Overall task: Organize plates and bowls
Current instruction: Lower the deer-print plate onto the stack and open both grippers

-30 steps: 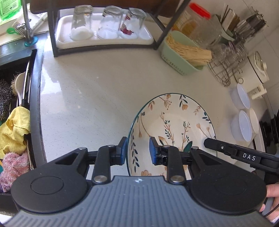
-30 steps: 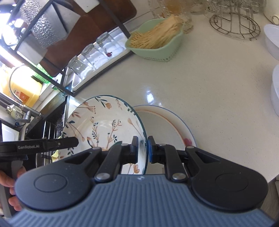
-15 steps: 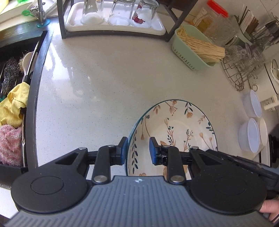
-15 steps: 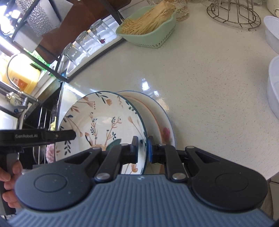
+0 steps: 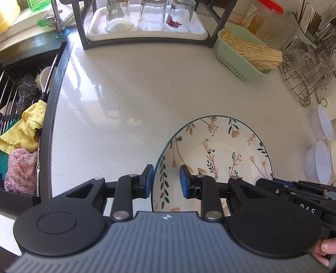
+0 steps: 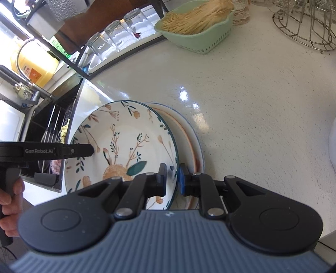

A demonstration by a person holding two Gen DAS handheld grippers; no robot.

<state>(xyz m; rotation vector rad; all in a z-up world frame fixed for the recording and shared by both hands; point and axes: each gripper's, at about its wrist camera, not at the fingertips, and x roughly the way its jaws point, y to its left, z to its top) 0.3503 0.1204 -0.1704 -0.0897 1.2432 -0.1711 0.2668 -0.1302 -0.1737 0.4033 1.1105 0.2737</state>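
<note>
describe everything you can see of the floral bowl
The floral bowl looks like glazed ceramic: cream, with a thin dark teal rim and painted stems, leaves and orange flowers. It sits over a plain plate on the counter. The left hand-held gripper and right hand-held gripper each straddle its rim.

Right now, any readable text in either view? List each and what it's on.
"GenRobot.AI": on the side of the left tool, seen from the right wrist.
"DAS", first letter partly cut: on the right tool, seen from the left wrist.
Labels on the yellow jug and green bottle: too blurred to read.
</note>
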